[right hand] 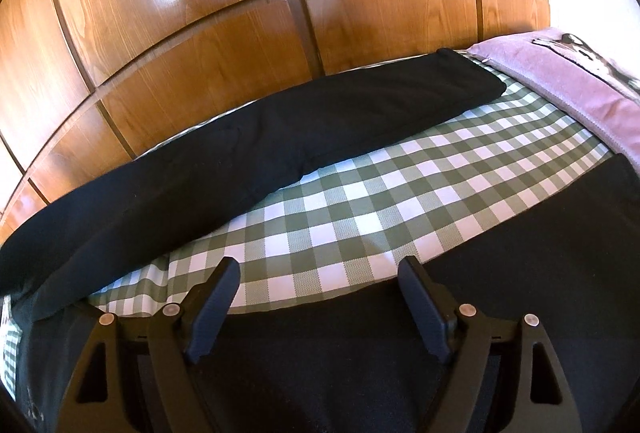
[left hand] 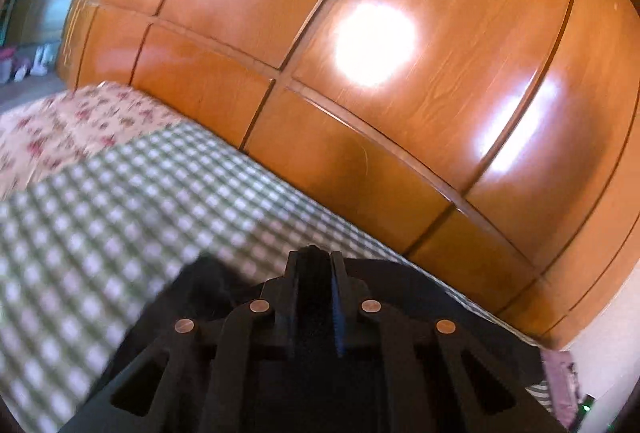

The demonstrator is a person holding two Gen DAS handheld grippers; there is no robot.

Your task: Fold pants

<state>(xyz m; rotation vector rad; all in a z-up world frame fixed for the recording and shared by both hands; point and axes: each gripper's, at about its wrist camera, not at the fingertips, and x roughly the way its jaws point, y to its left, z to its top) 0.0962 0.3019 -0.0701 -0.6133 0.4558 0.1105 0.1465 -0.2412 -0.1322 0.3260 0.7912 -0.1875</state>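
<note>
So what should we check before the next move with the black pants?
1. Left gripper shut on the pants: ok, jaws are closed with black cloth between them.
2. Right gripper open and ready: ok, jaws wide apart, nothing between them.
3. Far leg of the black pants lying flat: ok, it stretches smoothly along the wooden wardrobe.
4. Near part of the pants under the right gripper: ok, dark cloth lies there.
5. Checked sheet between the legs free of stuff: ok.
6. How much cloth the left gripper holds: cannot tell, picture is blurred.
</note>
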